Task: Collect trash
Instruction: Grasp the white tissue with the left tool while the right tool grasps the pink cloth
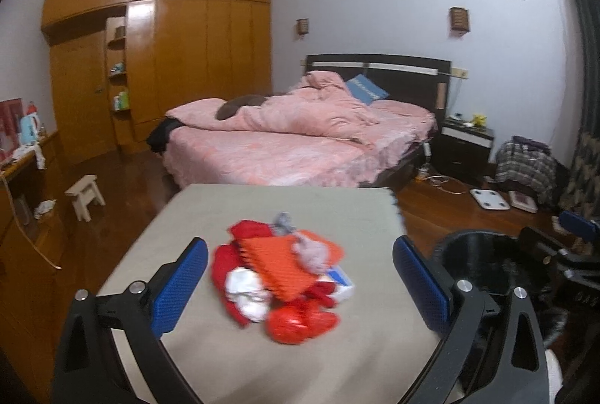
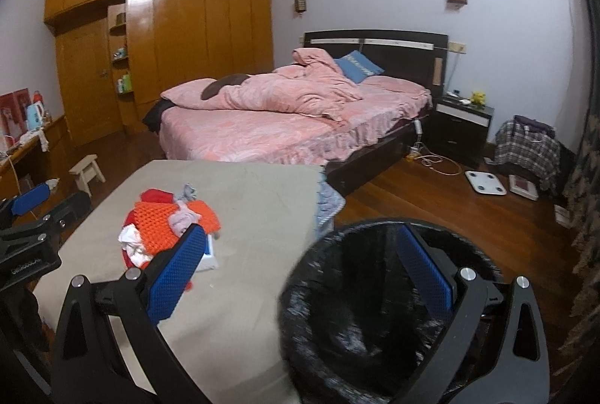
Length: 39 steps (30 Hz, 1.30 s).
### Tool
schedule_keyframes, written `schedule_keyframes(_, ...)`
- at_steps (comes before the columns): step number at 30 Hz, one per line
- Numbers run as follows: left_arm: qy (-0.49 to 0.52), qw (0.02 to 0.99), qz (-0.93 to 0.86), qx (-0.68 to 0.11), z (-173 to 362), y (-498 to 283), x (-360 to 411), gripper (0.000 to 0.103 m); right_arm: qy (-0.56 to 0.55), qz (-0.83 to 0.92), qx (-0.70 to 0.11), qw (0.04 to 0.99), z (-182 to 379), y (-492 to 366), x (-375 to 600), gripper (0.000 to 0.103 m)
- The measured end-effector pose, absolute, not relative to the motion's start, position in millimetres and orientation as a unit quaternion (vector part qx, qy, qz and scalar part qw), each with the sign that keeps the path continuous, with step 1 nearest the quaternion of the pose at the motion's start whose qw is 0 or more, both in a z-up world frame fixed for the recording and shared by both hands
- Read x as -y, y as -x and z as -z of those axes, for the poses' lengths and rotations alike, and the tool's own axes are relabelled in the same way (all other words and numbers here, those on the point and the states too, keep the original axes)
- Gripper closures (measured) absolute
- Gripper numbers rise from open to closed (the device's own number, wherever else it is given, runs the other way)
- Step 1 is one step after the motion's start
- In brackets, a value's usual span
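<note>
The left gripper (image 1: 300,286) hangs spread wide above the trash pile (image 1: 281,282) on the beige desk (image 1: 330,209), while the right gripper (image 2: 300,273), likewise spread, straddles the rim of the black bin (image 2: 360,321) just beside the desk.

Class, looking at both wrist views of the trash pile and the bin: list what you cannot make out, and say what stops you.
- Trash pile, left wrist view: motion blur smears the red, orange and white pieces; single items cannot be named.
- Same pile, right wrist view: the right gripper finger covers its near edge.
- Black bin, both views: its dark inside hides any contents, and the frame edge cuts its base.
- Shelf bottles: too small to read.
</note>
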<state>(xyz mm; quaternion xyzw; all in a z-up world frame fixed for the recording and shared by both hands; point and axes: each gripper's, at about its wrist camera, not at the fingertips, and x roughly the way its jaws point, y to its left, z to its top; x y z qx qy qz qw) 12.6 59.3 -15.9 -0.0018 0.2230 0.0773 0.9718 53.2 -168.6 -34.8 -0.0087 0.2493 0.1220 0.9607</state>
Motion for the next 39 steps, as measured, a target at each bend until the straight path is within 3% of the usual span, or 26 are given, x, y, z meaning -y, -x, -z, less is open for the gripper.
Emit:
schedule_keyframes(8, -0.001, 0.965, -0.120, -0.233, 40, -30, -109, 0.006, -0.006, -0.153, -0.259, 0.954, 60, -102, 126, 0.006)
schedule_keyframes(14, 0.007, 0.963, -0.127, -0.238, 62, -54, -137, 0.006, 0.007, -0.186, -0.275, 0.943, 84, -132, 82, 0.019)
schedule_keyframes(32, 0.017, 0.950, -0.168, -0.263, 99, -75, -190, 0.007, 0.052, -0.250, -0.325, 0.911, 139, -181, -2, 0.025)
schedule_keyframes(39, 0.030, 0.947, -0.166, -0.272, 106, -74, -196, 0.009, 0.066, -0.259, -0.356, 0.895, 160, -193, -17, 0.038)
